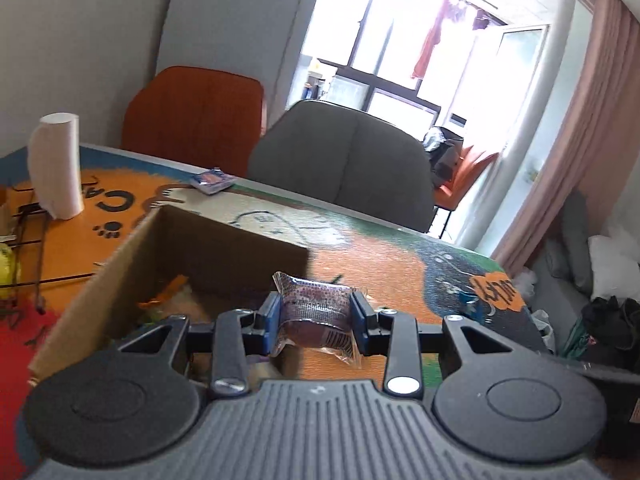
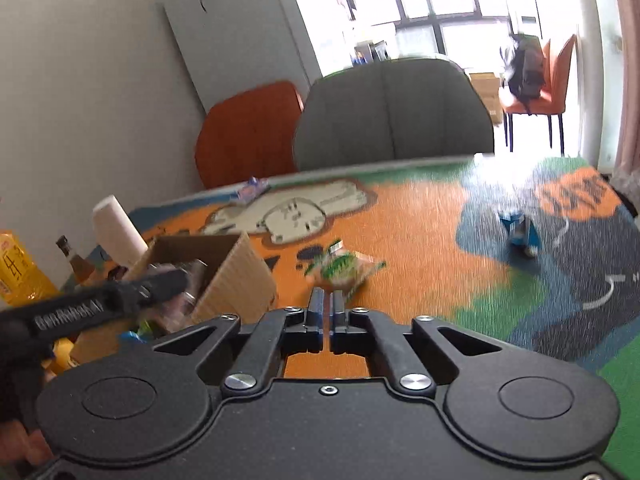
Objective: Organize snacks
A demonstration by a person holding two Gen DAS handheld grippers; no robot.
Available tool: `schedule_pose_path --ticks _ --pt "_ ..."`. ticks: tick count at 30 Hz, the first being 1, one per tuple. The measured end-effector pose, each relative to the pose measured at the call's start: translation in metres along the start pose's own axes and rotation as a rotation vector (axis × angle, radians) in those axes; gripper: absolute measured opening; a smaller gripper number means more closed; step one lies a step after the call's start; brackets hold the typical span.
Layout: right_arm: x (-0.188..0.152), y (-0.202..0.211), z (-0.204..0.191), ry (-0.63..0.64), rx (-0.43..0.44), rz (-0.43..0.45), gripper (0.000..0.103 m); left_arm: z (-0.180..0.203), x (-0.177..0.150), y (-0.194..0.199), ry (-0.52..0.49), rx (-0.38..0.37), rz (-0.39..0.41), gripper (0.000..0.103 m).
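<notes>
Over the cartoon-print table (image 1: 380, 264), left gripper (image 1: 316, 312) clamps a dark snack packet (image 1: 316, 306) beside the cardboard box (image 1: 120, 272); right gripper (image 2: 327, 312) is pinched closed, empty, near a green snack bag (image 2: 340, 266).

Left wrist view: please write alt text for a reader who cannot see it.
The left gripper holds a dark snack packet above the edge of an open cardboard box on a colourful table. Two chairs stand behind.

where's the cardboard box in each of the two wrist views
Left wrist: the cardboard box fills the lower left, open top, just left of the left gripper and its dark snack packet.
Right wrist: the box sits at middle left, left of the right gripper.
Shared landmark: the white paper roll beyond the box.
</notes>
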State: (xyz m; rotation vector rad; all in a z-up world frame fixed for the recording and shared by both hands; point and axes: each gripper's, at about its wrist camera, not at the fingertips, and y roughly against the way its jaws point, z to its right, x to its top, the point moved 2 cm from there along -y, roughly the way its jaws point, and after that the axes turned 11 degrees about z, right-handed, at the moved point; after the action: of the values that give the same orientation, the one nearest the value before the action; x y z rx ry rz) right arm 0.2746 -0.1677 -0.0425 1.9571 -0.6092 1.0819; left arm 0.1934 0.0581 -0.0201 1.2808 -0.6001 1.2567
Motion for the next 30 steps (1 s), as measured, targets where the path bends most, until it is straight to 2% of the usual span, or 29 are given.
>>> schedule_pose_path --ticks 1,3,6,12,17,27,30 --pt "-0.003 -0.001 0.001 -0.006 -0.004 -0.014 0.014 -0.006 0.001 0.001 0.003 0.009 0.0 0.036" --pt "-0.012 -0.002 0.0 -0.005 0.007 -0.038 0.015 -0.016 0.001 0.003 0.01 0.027 -0.002 0.036" --pt "-0.026 -0.003 -0.002 -0.022 0.038 -0.089 0.025 -0.028 -0.001 0.006 0.008 0.051 -0.007 0.036" --pt "-0.051 -0.006 -0.015 -0.013 0.056 -0.148 0.029 -0.041 -0.006 0.008 0.002 0.077 -0.04 0.037" --pt "-0.064 -0.007 -0.026 -0.006 0.071 -0.18 0.037 -0.051 -0.004 0.016 0.017 0.095 -0.026 0.049" --pt "-0.093 -0.017 -0.043 0.016 0.072 -0.255 0.038 -0.068 -0.007 0.032 0.025 0.114 -0.018 0.059" --pt "-0.1 -0.017 -0.049 0.037 0.061 -0.251 0.037 -0.072 -0.009 0.036 0.023 0.112 -0.017 0.061"
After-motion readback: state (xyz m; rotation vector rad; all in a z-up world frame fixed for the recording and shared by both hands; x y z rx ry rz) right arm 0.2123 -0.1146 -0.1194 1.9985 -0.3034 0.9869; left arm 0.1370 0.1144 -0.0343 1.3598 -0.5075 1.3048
